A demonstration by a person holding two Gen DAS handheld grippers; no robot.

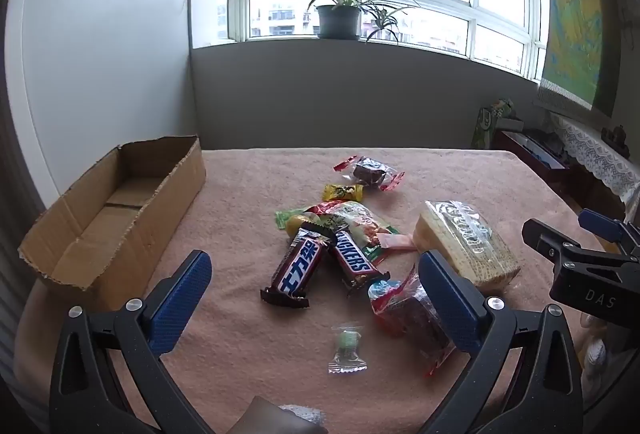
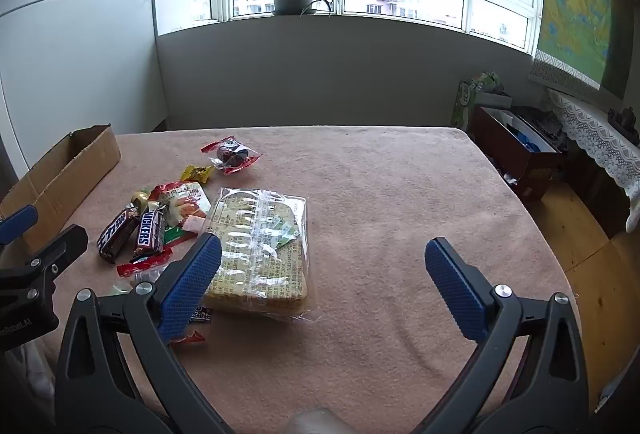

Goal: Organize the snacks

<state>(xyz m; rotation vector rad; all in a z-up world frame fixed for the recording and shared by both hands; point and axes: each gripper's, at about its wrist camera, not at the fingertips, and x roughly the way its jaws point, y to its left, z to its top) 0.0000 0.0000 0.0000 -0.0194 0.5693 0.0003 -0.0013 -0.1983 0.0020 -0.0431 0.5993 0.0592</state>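
— Snacks (image 1: 344, 246) are lying heaped mid-tabletop (image 2: 400, 194): two brown Snickers bars (image 1: 320, 266), small wrapped candies, and a clear-wrapped wafer block (image 2: 260, 246) sitting at three o'clock of them.

— And the cardboard box (image 1: 112, 218)?

— It is sitting at nine o'clock, holding nothing. The left hand-held gripper (image 1: 316, 298) and right hand-held gripper (image 2: 324, 286) are gaping wide, gripping nothing.

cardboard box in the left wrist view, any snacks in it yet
No, the cardboard box shows only its bare brown floor, while the two Snickers bars and the other wrapped snacks all lie on the pink tablecloth.
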